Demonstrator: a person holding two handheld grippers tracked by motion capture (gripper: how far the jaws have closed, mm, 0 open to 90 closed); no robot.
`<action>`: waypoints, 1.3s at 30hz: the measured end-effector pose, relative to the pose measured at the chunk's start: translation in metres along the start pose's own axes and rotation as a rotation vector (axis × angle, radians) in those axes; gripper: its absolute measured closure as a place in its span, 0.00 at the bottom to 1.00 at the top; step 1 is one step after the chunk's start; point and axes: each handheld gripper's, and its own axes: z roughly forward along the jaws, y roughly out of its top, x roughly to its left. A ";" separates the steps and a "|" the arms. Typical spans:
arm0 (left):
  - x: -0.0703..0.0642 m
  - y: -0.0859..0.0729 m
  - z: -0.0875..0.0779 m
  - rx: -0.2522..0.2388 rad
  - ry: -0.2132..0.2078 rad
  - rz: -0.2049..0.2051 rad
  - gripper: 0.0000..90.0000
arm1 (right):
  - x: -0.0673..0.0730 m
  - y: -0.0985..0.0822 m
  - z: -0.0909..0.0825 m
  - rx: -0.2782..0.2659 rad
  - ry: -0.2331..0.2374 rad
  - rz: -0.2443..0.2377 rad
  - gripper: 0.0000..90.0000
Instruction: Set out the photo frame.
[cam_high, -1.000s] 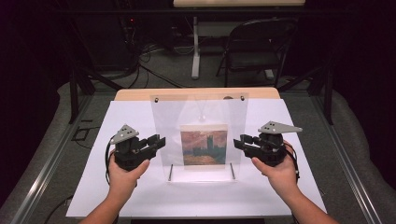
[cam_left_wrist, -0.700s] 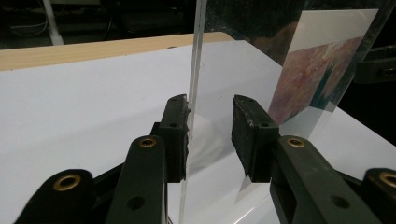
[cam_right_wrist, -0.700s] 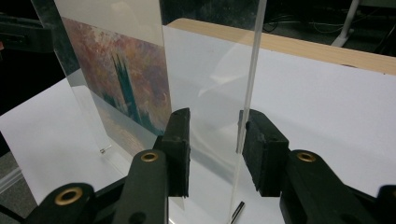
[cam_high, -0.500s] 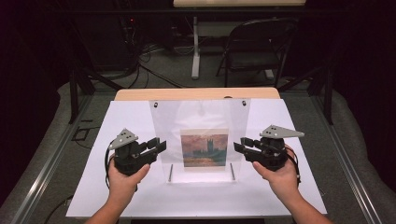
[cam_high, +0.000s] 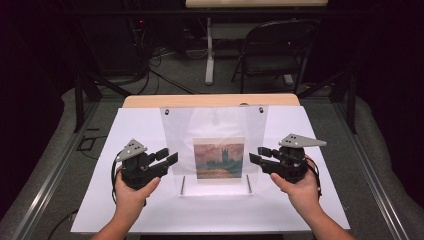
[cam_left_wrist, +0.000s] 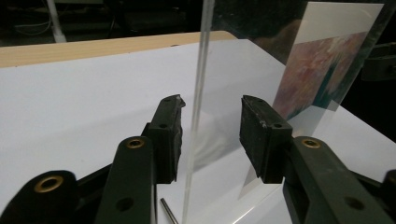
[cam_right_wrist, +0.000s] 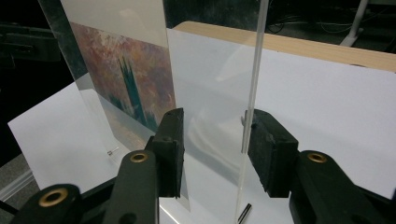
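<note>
On the white tabletop (cam_high: 100, 200), clear acrylic frame (cam_high: 215, 125) upright with painted print (cam_high: 219, 158) inside, flanked by left hand-held gripper (cam_high: 167, 157) and right hand-held gripper (cam_high: 256, 155). Jaws of both just opening, astride the frame's side edges, pads apart from the acrylic. Likely a release after setting the frame down square, steadied from both sides against tipping.

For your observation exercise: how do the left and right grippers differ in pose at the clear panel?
The left gripper straddles the clear panel's left edge, its grey plate tilted; the right gripper straddles the right edge, its plate nearly level. In its own view, the left gripper's pads flank one sheet edge; the right gripper's flank two. Both have just been opening, pads off the panel.
</note>
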 end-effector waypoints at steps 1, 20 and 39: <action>0.001 -0.001 -0.001 -0.002 0.000 -0.005 0.63 | 0.000 0.000 0.000 0.001 -0.001 -0.001 0.62; 0.009 -0.009 -0.020 -0.020 0.049 0.016 0.49 | -0.009 -0.009 -0.014 -0.009 -0.001 0.007 0.40; 0.037 -0.048 -0.029 -0.013 0.150 0.007 0.39 | -0.030 -0.051 -0.037 -0.036 -0.127 0.022 0.30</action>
